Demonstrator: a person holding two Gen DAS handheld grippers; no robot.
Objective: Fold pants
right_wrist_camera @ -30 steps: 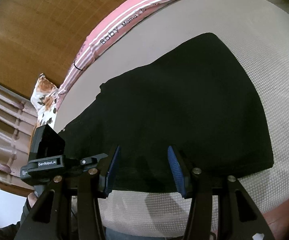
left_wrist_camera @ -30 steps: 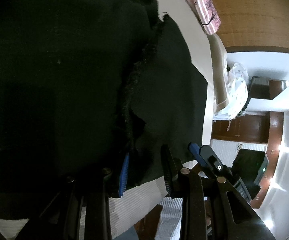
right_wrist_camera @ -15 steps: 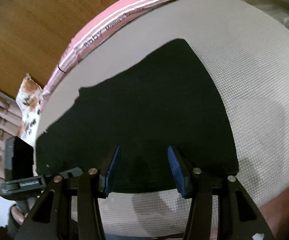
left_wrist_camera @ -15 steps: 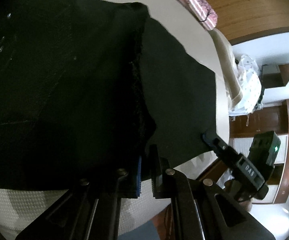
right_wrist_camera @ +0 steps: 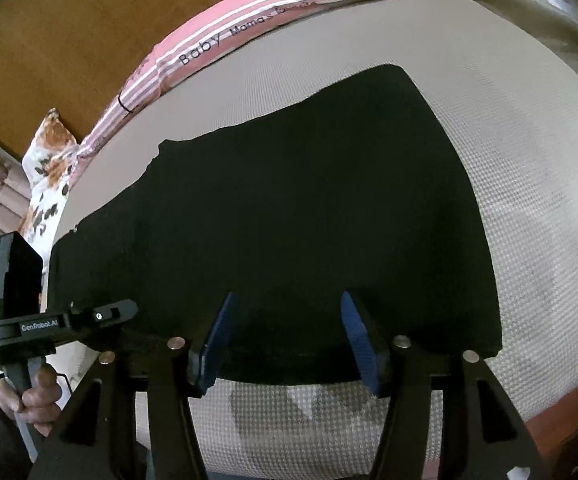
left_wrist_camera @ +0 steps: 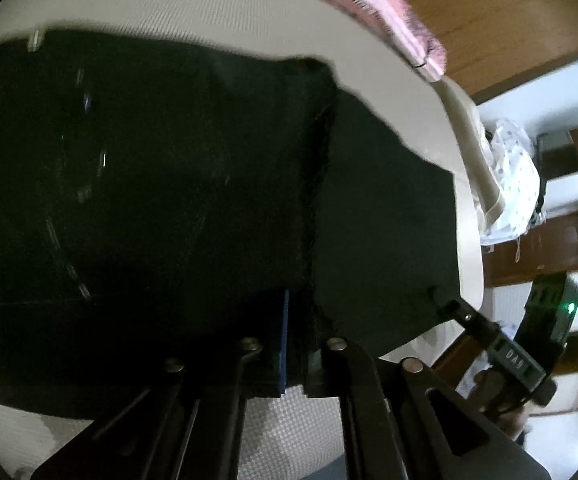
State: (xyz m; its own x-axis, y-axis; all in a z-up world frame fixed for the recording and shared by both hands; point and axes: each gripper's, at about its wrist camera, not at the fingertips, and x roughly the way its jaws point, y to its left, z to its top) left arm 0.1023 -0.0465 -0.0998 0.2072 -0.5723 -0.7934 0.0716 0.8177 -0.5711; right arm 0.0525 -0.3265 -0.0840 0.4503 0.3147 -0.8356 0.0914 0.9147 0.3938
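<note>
Black pants (left_wrist_camera: 169, 200) lie folded across the beige mattress (right_wrist_camera: 529, 200), with a thick seam running down the middle in the left wrist view. My left gripper (left_wrist_camera: 299, 312) is shut on the pants' near edge at that seam. In the right wrist view it shows at the left (right_wrist_camera: 125, 312), held by a hand (right_wrist_camera: 37, 396). My right gripper (right_wrist_camera: 287, 304) hovers over the near edge of the pants (right_wrist_camera: 289, 208). Its jaws are opening, and the cloth lies under the gap without the blue pads (right_wrist_camera: 217, 340) pressing on it. Its tip (left_wrist_camera: 449, 308) reaches the pants' near right corner.
A pink striped pillow (right_wrist_camera: 273, 28) and a floral cushion (right_wrist_camera: 49, 160) line the far side by the wooden headboard (right_wrist_camera: 69, 40). A beige blanket (right_wrist_camera: 549, 20) is bunched at the far right. The mattress's front edge runs just below both grippers.
My left gripper closed on the pants' near edge and lifted a little while turning. The right gripper's jaws stand slightly wider, and its view shifted over the pants.
</note>
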